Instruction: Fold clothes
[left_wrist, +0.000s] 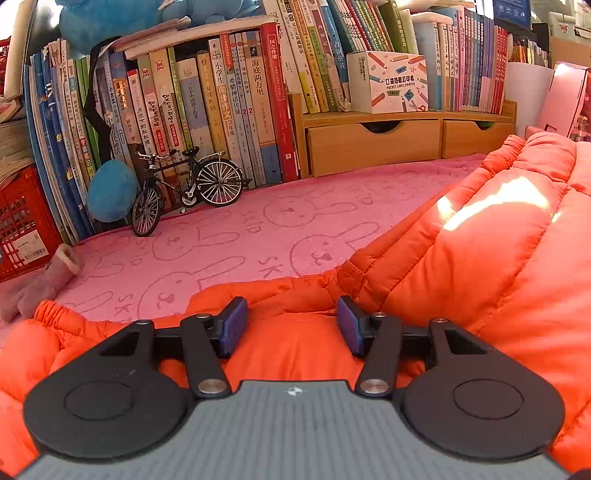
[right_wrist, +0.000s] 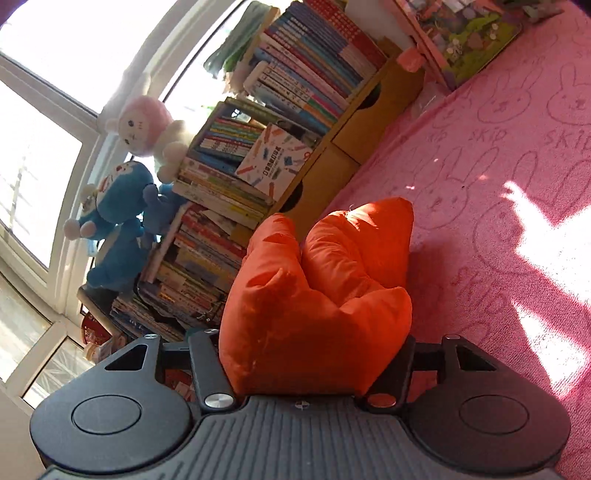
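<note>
An orange puffer jacket (left_wrist: 480, 240) lies spread on the pink rabbit-print cloth (left_wrist: 221, 251), filling the right and lower part of the left wrist view. My left gripper (left_wrist: 292, 325) sits at its near edge, blue pads (left_wrist: 236, 325) pressed on either side of a hump of the padded fabric. In the right wrist view, which is rolled steeply, a bunched fold of the same jacket (right_wrist: 332, 258) rises above the cloth (right_wrist: 498, 166). My right gripper (right_wrist: 314, 332) is shut on that fold, and the fabric hides its pads.
A row of books (left_wrist: 221, 103) and a wooden drawer shelf (left_wrist: 373, 146) line the far edge. A model bicycle (left_wrist: 188, 188), a red crate (left_wrist: 22, 229) and a pink knitted piece (left_wrist: 40, 288) are at the left. Plush toys (right_wrist: 118, 229) sit by the window.
</note>
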